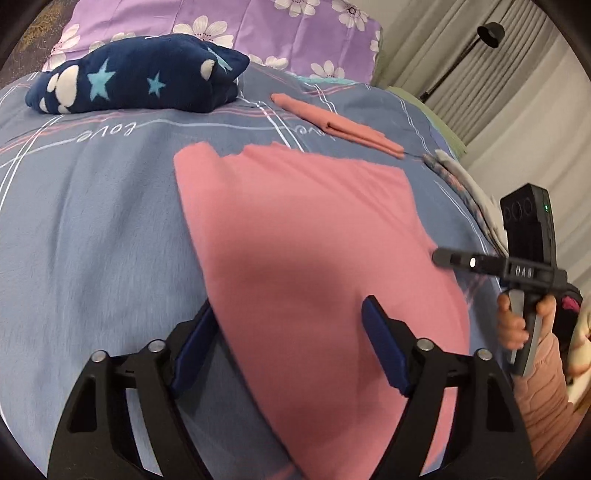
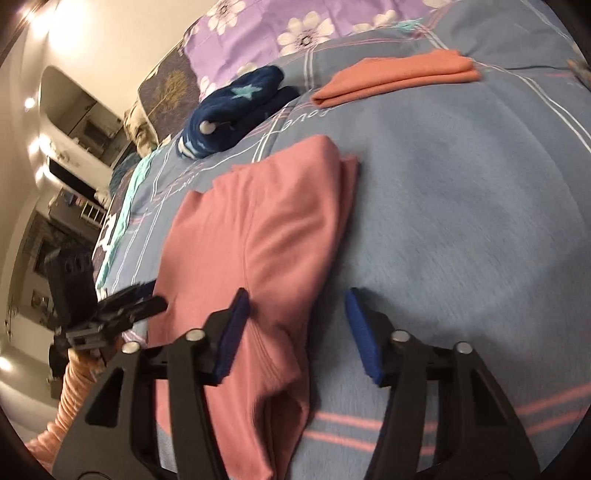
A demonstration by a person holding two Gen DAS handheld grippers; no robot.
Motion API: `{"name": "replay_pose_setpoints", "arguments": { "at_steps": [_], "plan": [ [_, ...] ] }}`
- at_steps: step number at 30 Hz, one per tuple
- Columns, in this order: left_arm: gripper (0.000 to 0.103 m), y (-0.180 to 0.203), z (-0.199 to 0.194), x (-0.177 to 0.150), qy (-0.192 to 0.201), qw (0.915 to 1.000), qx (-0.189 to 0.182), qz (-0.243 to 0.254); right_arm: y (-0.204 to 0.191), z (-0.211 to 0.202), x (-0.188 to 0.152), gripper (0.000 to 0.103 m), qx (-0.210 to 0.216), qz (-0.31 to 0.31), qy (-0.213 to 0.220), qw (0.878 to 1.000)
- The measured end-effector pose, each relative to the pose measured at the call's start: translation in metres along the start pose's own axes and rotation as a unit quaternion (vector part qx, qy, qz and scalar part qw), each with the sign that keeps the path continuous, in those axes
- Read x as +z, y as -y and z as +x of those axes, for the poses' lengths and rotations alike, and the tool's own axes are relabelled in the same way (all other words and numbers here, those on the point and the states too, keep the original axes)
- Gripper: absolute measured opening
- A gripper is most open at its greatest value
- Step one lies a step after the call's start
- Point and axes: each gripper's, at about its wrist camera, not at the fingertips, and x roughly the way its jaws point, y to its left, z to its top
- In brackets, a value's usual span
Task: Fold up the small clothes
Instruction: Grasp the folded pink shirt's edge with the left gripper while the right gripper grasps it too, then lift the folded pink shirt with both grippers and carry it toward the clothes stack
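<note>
A pink garment [image 1: 303,240] lies folded flat on the blue-grey bedcover [image 1: 92,221]. My left gripper [image 1: 291,332] hangs open over its near left part, one blue pad at the cloth's left edge and the other above the cloth. In the right wrist view the same garment [image 2: 258,229] shows layered folds, and my right gripper [image 2: 295,328] stands open over its near right corner, nothing pinched. Each gripper also appears in the other's view: the right gripper [image 1: 443,257] at the garment's right edge, the left gripper [image 2: 151,297] at its left edge.
A folded salmon cloth [image 1: 340,125] [image 2: 399,77] lies farther back. A navy star-print fleece bundle [image 1: 136,74] [image 2: 236,110] sits by the purple floral pillow [image 1: 258,26]. More fabric [image 1: 465,184] lies at the bed's right edge, near curtains and a black lamp [image 1: 487,33].
</note>
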Motion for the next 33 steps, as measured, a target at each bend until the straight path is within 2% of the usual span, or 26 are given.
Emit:
{"name": "replay_pose_setpoints", "arguments": {
  "at_steps": [3, 5, 6, 8, 11, 12, 15, 21, 23, 26, 33],
  "plan": [
    [0.067, -0.002, 0.010, 0.011, 0.002, 1.0000, 0.006, -0.003, 0.000, 0.013, 0.012, 0.051, 0.022, 0.002, -0.006, 1.000],
    [0.056, -0.004, 0.014, 0.016, 0.003, 0.9999, 0.010, -0.002, 0.002, 0.021, 0.019, 0.052, 0.038, 0.008, -0.011, 0.999],
    [0.053, -0.007, 0.015, 0.018, 0.003, 0.9999, 0.010, -0.003, 0.000, 0.024, 0.021, 0.052, 0.040, 0.008, -0.012, 0.999],
    [0.040, -0.009, 0.016, 0.022, 0.006, 0.9999, 0.006, -0.007, -0.004, 0.029, 0.025, 0.050, 0.035, -0.001, -0.010, 0.999],
    [0.027, -0.007, 0.013, 0.024, 0.017, 0.9998, 0.010, -0.003, -0.017, 0.030, 0.023, 0.030, 0.003, -0.027, 0.002, 1.000],
    [0.026, -0.003, 0.010, 0.023, 0.024, 0.9995, 0.018, 0.006, -0.024, 0.025, 0.019, 0.026, -0.011, -0.037, 0.015, 0.999],
    [0.023, 0.020, -0.009, 0.021, 0.057, 0.9966, 0.041, 0.044, -0.051, 0.004, 0.008, 0.022, -0.055, -0.081, 0.061, 0.993],
    [0.023, 0.073, -0.066, 0.023, 0.127, 0.9851, 0.040, 0.108, -0.092, -0.063, -0.016, 0.022, -0.094, -0.128, 0.155, 0.975],
    [0.023, 0.095, -0.082, 0.023, 0.144, 0.9805, 0.031, 0.130, -0.100, -0.090, -0.026, 0.022, -0.109, -0.138, 0.190, 0.966],
    [0.023, 0.124, -0.096, 0.025, 0.161, 0.9754, 0.016, 0.150, -0.110, -0.136, -0.046, 0.022, -0.144, -0.153, 0.249, 0.946],
    [0.022, 0.214, -0.101, 0.038, 0.187, 0.9586, -0.012, 0.214, -0.101, -0.221, -0.076, 0.022, -0.201, -0.143, 0.327, 0.912]
  ]
}}
